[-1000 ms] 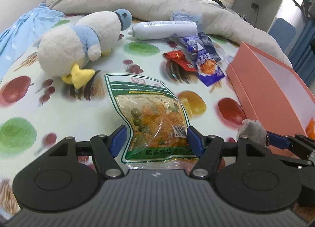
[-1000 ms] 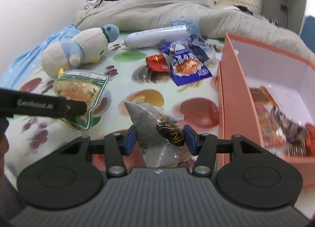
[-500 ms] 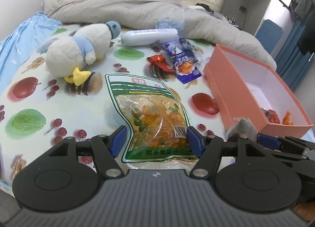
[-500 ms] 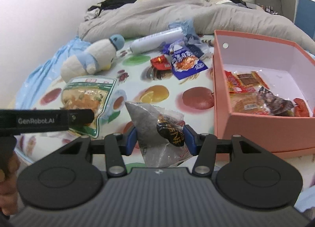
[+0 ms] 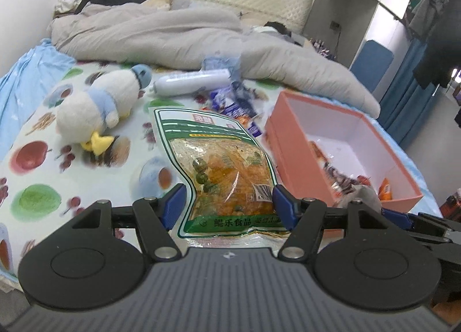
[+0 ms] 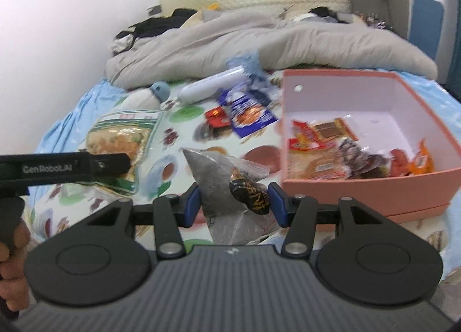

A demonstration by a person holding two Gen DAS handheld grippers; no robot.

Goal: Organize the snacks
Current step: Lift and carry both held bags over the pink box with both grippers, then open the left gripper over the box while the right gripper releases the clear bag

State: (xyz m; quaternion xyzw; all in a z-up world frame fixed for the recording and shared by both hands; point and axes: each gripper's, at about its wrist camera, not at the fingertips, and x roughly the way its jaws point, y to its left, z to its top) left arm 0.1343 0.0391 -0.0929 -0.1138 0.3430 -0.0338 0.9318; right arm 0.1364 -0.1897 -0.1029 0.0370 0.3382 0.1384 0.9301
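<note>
- While both packets hang clear of the bed, your left gripper (image 5: 227, 205) has its blue pads clamped on the lower part of the green-edged snack bag (image 5: 222, 168), which stands up from the jaws toward twelve o'clock.
- In the right wrist view, your right gripper (image 6: 234, 202) is closed on the grey snack packet (image 6: 222, 188); its pointed top leans toward eleven o'clock and a dark round label faces you.
- The pink box (image 6: 360, 188) sits at two o'clock from your right gripper, open, with several red, orange and brown wrappers lying along its near side.
- In the left wrist view the same box (image 5: 294, 165) lies at two o'clock, just beside the held bag.
- Loose on the fruit-print sheet (image 5: 37, 176): a blue snack packet (image 6: 247, 116) and a small red wrapper (image 6: 216, 116) at twelve o'clock, touching each other.
- Beyond them a white tube (image 6: 213, 87) lies flat, near the grey duvet (image 6: 259, 44).
- The plush duck (image 5: 100, 107) rests on its side at ten o'clock in the left view.
- Your left hand (image 6: 11, 248) shows at nine o'clock in the right view.
</note>
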